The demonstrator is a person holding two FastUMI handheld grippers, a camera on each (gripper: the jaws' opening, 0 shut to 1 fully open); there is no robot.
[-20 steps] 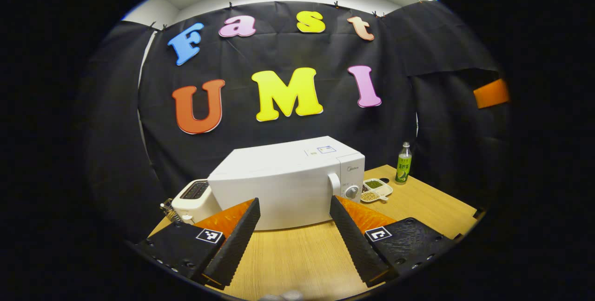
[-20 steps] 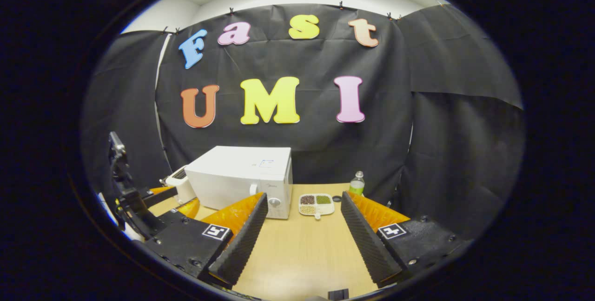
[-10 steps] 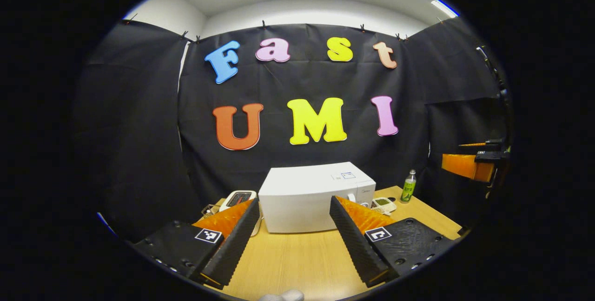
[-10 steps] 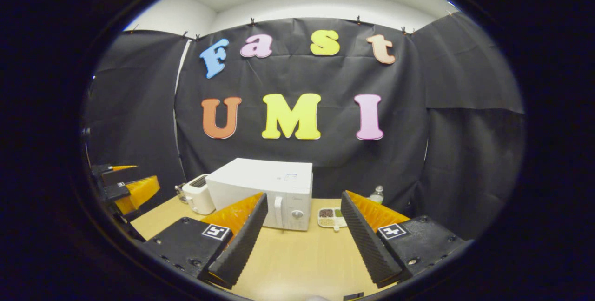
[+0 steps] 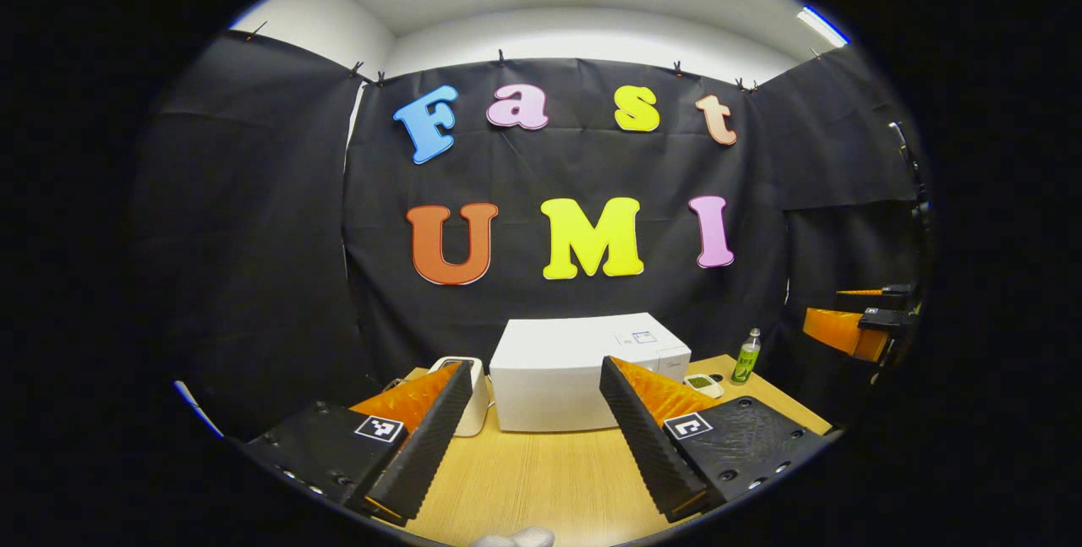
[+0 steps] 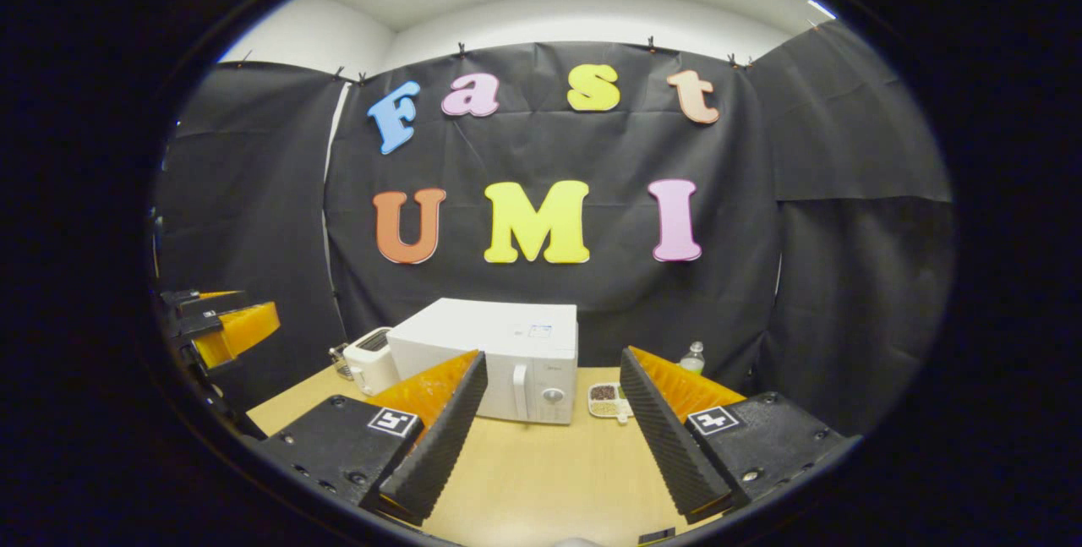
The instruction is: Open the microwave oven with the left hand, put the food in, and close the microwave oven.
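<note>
Microwave oven (image 5: 558, 374) sits at the back of the wooden table (image 5: 541, 479), white, door shut, close to the black cloth wall. From the right gripper view its front shows: vertical handle and a round knob on the control side, door closed flat. Food is a small divided tray (image 6: 605, 400) with portions of grains or beans (too small to tell which), lying on the table just beside the microwave on its knob side, not touching it as far as I can see. In the left gripper view the same tray peeks out past the microwave's corner. Green bottle (image 5: 745, 356) stands upright beyond the tray, near the wall. White toaster (image 6: 369, 360) sits on the other side of the microwave, just beside it.

Left gripper (image 5: 535, 441) hovers above the near part of the table, fingers spread wide apart, nothing between them. Right gripper (image 6: 549, 445) likewise, released, jaws empty, above the table and well apart from the microwave. Each gripper also appears far off at the edge of the other's view, held up off the table. Both are well short of the microwave handle.
</note>
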